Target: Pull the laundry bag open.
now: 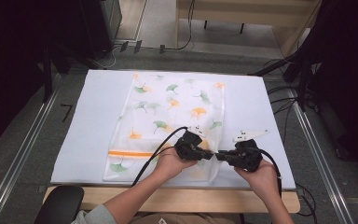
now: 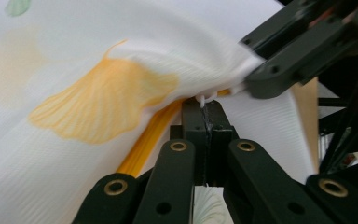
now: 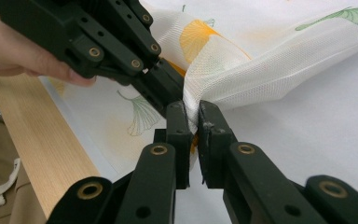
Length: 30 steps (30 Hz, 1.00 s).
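At the near right corner of the mesh laundry bag [image 1: 168, 116], you hold the zipper end.
Your left gripper [image 2: 206, 108] pinches the white zipper pull [image 2: 207, 97]; your right gripper [image 3: 192, 122] clamps the mesh corner. Next, likely draw the pull left along the orange zipper [image 1: 130, 153], keeping the right hand braced.
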### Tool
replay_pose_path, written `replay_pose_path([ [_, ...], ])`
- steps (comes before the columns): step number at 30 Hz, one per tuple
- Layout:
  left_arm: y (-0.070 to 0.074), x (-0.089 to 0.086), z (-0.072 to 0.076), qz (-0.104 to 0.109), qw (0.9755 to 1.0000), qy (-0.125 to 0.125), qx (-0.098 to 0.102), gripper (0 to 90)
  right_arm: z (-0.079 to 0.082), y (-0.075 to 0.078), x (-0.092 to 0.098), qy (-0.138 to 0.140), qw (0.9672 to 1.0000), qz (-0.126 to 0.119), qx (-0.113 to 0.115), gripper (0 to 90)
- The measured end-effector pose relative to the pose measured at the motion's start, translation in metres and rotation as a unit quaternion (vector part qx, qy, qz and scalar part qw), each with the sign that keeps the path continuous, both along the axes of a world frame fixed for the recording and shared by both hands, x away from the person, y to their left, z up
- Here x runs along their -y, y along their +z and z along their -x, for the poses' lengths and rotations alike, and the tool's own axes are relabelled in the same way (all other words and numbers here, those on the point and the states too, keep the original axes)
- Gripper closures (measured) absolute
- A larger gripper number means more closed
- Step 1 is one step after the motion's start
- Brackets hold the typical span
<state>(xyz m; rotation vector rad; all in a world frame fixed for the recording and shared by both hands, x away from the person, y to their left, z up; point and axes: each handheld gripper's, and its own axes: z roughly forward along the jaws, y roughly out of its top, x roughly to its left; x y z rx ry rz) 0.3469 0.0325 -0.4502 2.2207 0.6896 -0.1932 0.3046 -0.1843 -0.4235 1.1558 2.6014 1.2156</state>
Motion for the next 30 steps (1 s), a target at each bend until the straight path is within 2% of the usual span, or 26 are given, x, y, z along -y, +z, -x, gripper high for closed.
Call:
replay_pose_path([
  [9, -0.003, -0.025, -0.007, -0.005, 0.9995, 0.025, -0.018, 90.0, 0.003, 0.002, 0.004, -0.001, 1.0, -0.004, 0.004, 85.6],
  [12, -0.003, -0.032, -0.009, -0.01, 0.9994, 0.027, -0.02, 90.0, 0.004, 0.002, 0.003, 0.001, 1.0, -0.003, 0.004, 85.6],
  [13, -0.001, -0.033, -0.008, -0.009, 0.9994, 0.031, -0.015, 90.0, 0.003, 0.002, 0.003, 0.005, 1.0, -0.002, 0.006, 85.5],
  [18, 0.001, -0.033, -0.007, -0.001, 0.9995, 0.025, -0.017, 90.0, 0.003, 0.002, 0.005, -0.002, 1.0, -0.002, 0.005, 85.5],
  [21, 0.004, -0.034, -0.006, 0.002, 0.9996, 0.014, -0.023, 90.0, 0.001, 0.001, 0.008, -0.007, 0.9999, -0.003, 0.006, 85.4],
  [23, 0.006, -0.034, -0.005, -0.003, 0.9997, 0.003, -0.023, 90.0, 0.001, 0.001, 0.009, -0.01, 0.9999, -0.003, 0.006, 85.4],
  [30, 0.003, -0.035, -0.005, 0.0, 0.9998, 0.009, -0.019, 90.0, -0.001, 0.0, 0.007, -0.015, 0.9999, -0.001, 0.004, 85.2],
])
